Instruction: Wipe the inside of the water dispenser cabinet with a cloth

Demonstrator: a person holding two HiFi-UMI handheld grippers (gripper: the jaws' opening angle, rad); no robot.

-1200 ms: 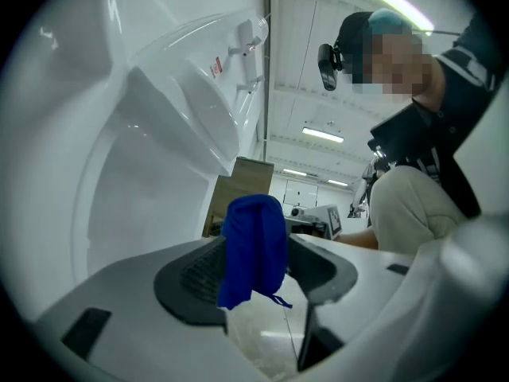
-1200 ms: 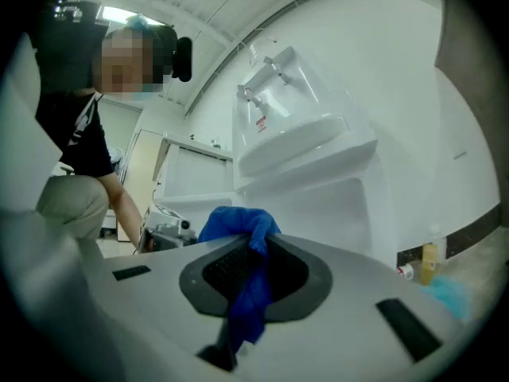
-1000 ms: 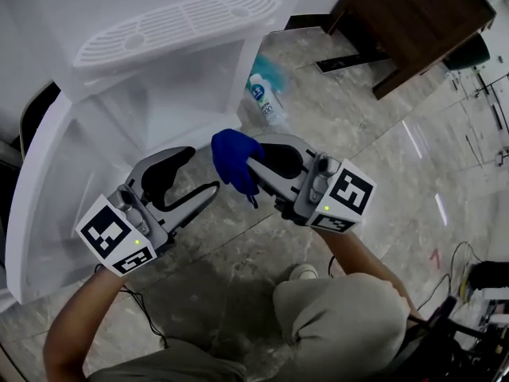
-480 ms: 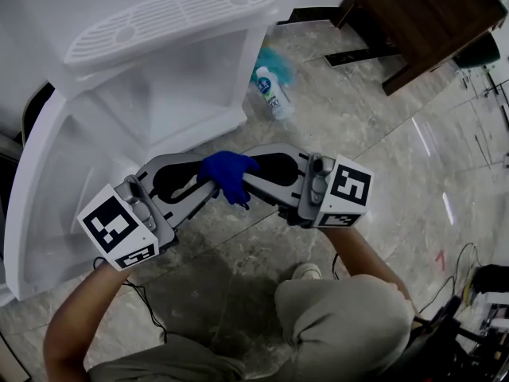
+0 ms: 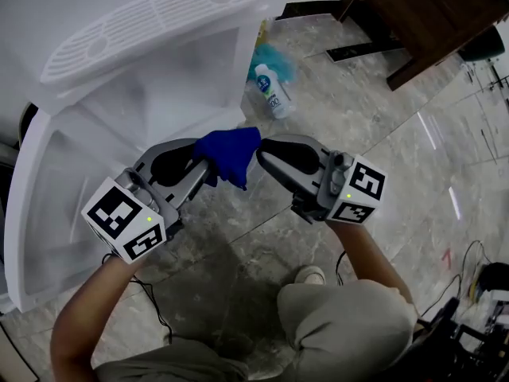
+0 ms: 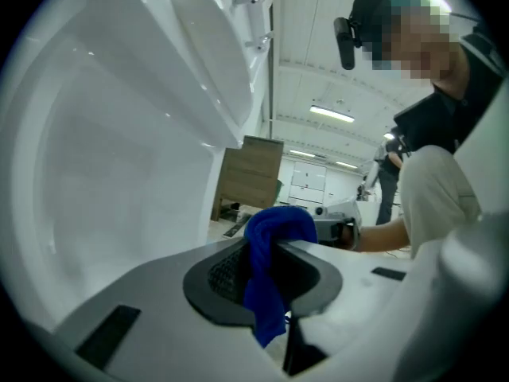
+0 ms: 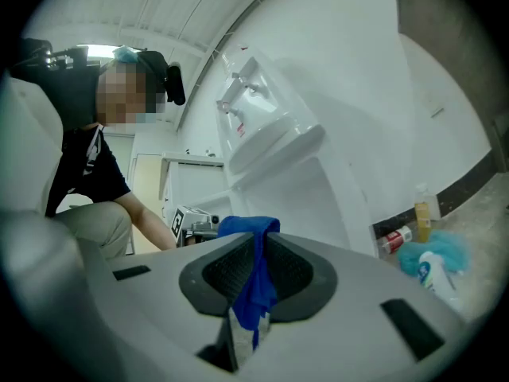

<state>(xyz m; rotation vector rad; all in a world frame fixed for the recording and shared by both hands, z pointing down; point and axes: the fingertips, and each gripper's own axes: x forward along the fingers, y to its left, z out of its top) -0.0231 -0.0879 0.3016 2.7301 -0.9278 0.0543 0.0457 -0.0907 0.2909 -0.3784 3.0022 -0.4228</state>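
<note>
A blue cloth (image 5: 229, 154) hangs bunched between both grippers in front of the open white water dispenser cabinet (image 5: 187, 78). My left gripper (image 5: 205, 168) has just been closing and is now shut on the cloth (image 6: 269, 253), which drapes down between its dark pads. My right gripper (image 5: 261, 151) faces it from the right, also shut on the cloth (image 7: 256, 269), and a strip of cloth trails below its jaws. The cabinet's door (image 5: 44, 205) stands swung open at the left.
A grilled drip tray (image 5: 151, 14) tops the cabinet opening. A white spray bottle (image 5: 272, 94) and a teal fluffy thing (image 5: 270, 58) lie on the marble floor to the cabinet's right. Dark wooden furniture (image 5: 429, 14) stands at the upper right. My shoe (image 5: 310, 275) is below.
The left gripper, open beside the cloth a second ago, has closed its jaws on it. Both grippers have shifted slightly toward the cabinet, the cloth between them.
</note>
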